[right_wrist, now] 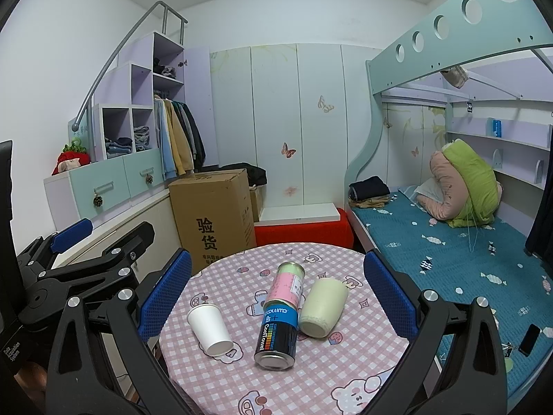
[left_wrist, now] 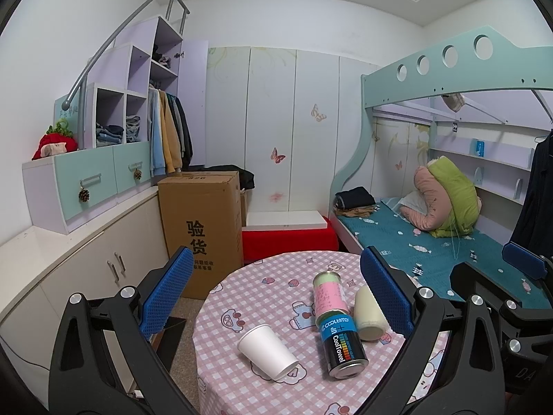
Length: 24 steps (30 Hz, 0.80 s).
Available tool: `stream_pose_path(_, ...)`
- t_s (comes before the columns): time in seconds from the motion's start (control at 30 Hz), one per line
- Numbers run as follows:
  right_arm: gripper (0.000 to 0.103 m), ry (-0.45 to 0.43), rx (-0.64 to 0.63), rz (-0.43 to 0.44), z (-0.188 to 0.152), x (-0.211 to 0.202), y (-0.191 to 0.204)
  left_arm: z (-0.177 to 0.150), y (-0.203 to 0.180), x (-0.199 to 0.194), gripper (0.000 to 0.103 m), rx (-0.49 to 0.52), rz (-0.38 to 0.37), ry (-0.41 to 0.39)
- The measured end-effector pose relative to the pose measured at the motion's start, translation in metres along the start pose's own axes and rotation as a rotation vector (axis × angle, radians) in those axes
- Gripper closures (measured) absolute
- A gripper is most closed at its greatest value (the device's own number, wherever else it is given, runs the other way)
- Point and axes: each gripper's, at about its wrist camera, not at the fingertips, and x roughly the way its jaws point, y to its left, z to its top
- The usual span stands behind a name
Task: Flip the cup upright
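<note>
A white paper cup (left_wrist: 266, 350) lies on its side on the round table with the pink checked cloth (left_wrist: 262, 297); it also shows in the right wrist view (right_wrist: 210, 328). A cream cup (left_wrist: 369, 313) lies on its side to the right, also in the right wrist view (right_wrist: 323, 307). My left gripper (left_wrist: 276, 294) is open and empty, held above the table's near side. My right gripper (right_wrist: 276, 294) is open and empty, also above the table. The left gripper (right_wrist: 74, 238) shows at the left of the right wrist view.
A black and blue can (left_wrist: 342, 347) and a pink and green can (left_wrist: 330, 292) lie between the two cups. A cardboard box (left_wrist: 202, 228) and a red stool (left_wrist: 290, 238) stand beyond the table. A bunk bed (left_wrist: 432, 242) is at the right, cabinets (left_wrist: 86, 276) at the left.
</note>
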Motion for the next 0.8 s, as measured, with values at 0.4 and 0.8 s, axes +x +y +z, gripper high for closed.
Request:
stream_pose_path(0.4,0.007,0.015,0.004,0.001,-0.009,0.011,-0.003,-0.012,0.005,0.018,0.006,-0.002,0.004,0.021)
stream_pose_path(0.8,0.007,0.079,0.010,0.005,-0.017,0.045,-0.005,-0.021,0.010,0.050,0.006,-0.012,-0.003,0.121)
